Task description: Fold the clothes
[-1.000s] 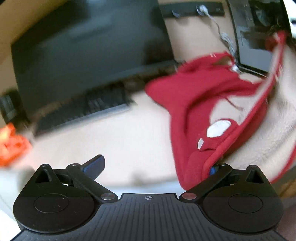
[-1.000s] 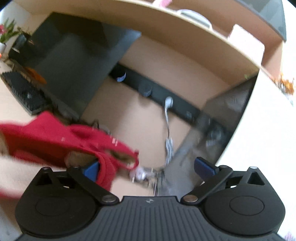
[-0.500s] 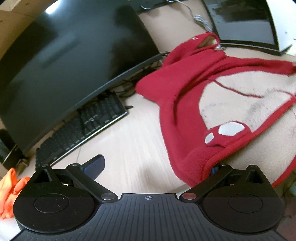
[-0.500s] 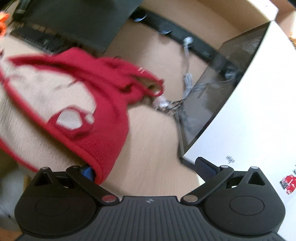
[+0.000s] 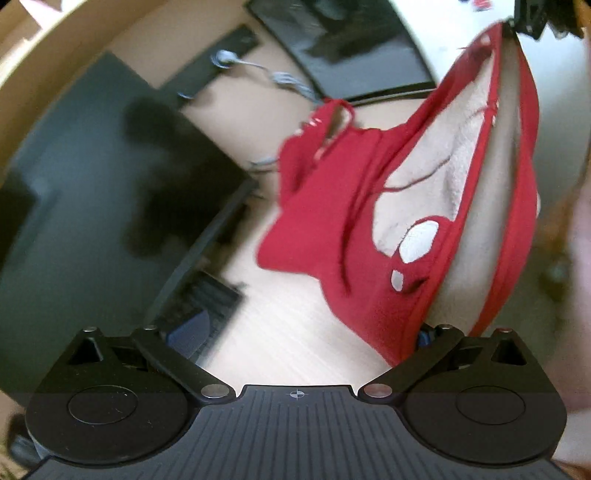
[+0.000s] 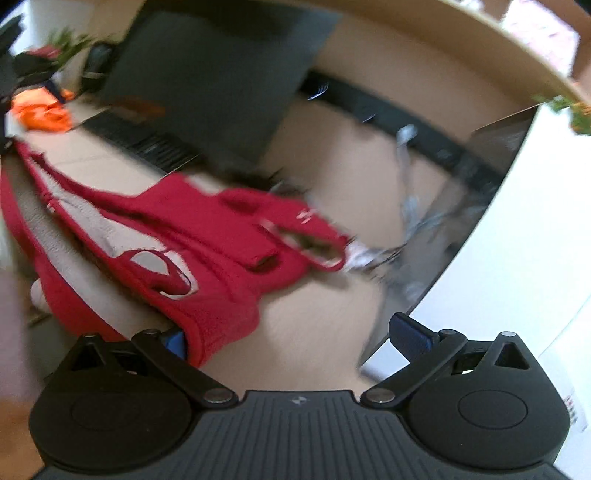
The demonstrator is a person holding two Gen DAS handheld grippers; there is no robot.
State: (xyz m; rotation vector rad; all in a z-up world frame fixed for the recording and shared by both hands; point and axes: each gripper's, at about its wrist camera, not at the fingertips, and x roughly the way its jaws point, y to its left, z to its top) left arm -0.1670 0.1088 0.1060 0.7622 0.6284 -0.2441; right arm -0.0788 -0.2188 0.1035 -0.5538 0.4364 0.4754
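A red fleece garment [image 5: 332, 206] with a cream lining hangs above the wooden desk [image 5: 280, 332], stretched between my two grippers. My left gripper [image 5: 306, 332] has its fingers wide apart, and the garment's lower hem drapes over its right finger. The hem's far corner runs up to the other gripper [image 5: 532, 18] at the top right. In the right wrist view the same garment [image 6: 207, 236] hangs off the left finger [image 6: 173, 339] of my right gripper [image 6: 290, 334], which is also spread wide. How the cloth is caught there is hidden.
A dark monitor [image 5: 103, 192] and a keyboard [image 5: 207, 295] stand on the desk's left. A white computer case [image 6: 517, 240] with a glass side and loose cables [image 6: 410, 218] lies on the right. Orange cloth [image 6: 40, 110] sits far left. A blurred hand [image 5: 580, 258] is at the edge.
Half a second ago the garment lay lower, spread towards the desk. Now it is raised and pulled taut between the grippers, and both views have swung and blurred.
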